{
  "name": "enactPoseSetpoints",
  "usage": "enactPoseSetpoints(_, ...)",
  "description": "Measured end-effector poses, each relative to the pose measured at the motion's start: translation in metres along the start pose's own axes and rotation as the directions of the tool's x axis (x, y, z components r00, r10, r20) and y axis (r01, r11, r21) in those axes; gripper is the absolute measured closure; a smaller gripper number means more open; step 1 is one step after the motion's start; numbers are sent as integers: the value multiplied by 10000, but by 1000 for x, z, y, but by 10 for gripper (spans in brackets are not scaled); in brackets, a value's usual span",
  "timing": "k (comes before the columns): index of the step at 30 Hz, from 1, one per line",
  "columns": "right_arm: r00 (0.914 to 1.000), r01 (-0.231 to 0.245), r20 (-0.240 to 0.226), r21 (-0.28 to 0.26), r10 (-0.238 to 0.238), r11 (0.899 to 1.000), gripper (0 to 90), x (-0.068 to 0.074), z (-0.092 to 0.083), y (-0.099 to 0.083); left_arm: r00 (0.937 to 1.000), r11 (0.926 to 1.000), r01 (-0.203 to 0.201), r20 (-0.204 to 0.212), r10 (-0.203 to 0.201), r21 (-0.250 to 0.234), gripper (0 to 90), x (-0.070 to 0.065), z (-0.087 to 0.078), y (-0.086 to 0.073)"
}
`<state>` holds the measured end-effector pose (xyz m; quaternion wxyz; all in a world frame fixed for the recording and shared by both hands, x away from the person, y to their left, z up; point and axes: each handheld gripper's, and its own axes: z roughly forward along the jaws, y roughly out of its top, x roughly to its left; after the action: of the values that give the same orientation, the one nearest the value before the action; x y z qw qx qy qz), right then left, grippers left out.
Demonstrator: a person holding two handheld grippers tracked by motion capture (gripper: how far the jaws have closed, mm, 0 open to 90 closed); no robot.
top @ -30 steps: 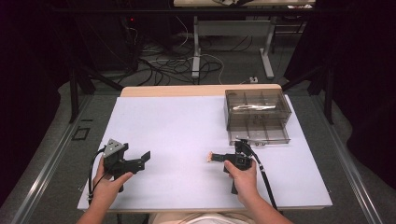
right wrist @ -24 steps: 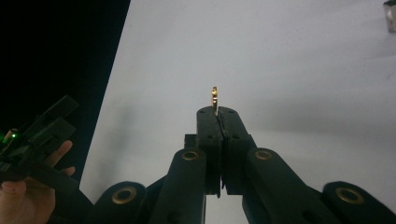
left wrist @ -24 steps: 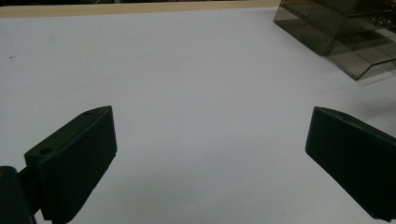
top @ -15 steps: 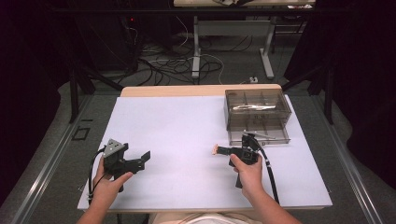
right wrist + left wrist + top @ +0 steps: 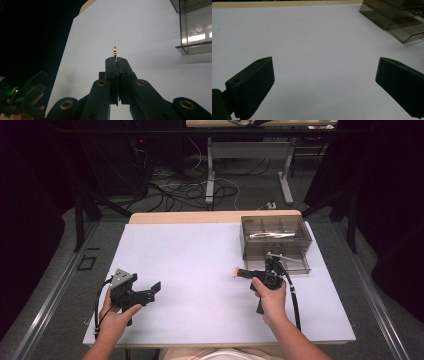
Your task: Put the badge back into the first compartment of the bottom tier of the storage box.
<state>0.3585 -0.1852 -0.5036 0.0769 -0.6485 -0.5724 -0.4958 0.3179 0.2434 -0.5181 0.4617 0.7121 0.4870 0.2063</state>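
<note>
Landmark: smoky translucent plastic drawer box [image 5: 275,236], at the far right of the white table sheet [image 5: 200,260], its lower drawer [image 5: 286,262] pulled out toward the person.
Right gripper [image 5: 240,272]: black, two-jawed, just in front of the drawer box and a little to its left, lying level; jaws pressed together on a small thin tan piece.
Small thin tan piece [image 5: 114,52]: pinched at the jaw tips, sticking out beyond them, clear of the sheet, left of the open drawer; too small to identify.
Left gripper [image 5: 324,82]: black, well apart from the drawer box, near the sheet's front left; jaws spread wide, nothing between them, bare white sheet beneath.
</note>
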Motion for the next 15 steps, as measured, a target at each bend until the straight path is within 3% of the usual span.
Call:
enactPoseSetpoints(3,10000,-87,45,-205,88,9998,886,-1,-2,4,10000,10000,-22,4,22,9,21,0,0,0)
enactPoseSetpoints(4,9999,-63,119,34,63,10000,886,-2,-4,6,10000,10000,-14,1,14,21,21,0,0,0)
enactPoseSetpoints(6,9997,-168,142,-357,174,9992,886,-4,-4,8,10000,10000,-3,0,3,17,21,0,0,0)
enactPoseSetpoints(9,9997,-102,213,-232,107,9997,886,-7,-8,12,10000,10000,-1,-4,1,16,21,0,1,0)
enactPoseSetpoints(11,9995,-211,218,-561,224,9982,885,-8,-7,14,10000,10000,9,-7,-9,28,22,0,1,0)
enactPoseSetpoints(12,9994,-153,303,-302,163,9994,885,-9,-9,16,10000,10000,8,-14,-8,24,22,0,1,0)
enactPoseSetpoints(14,9994,-48,334,-532,66,9986,886,-12,-9,17,10000,10000,10,10,-10,55,22,0,1,0)
enactPoseSetpoints(15,9992,-229,326,-653,251,9976,885,-11,-8,18,10000,10000,3,22,-3,80,22,0,0,0)
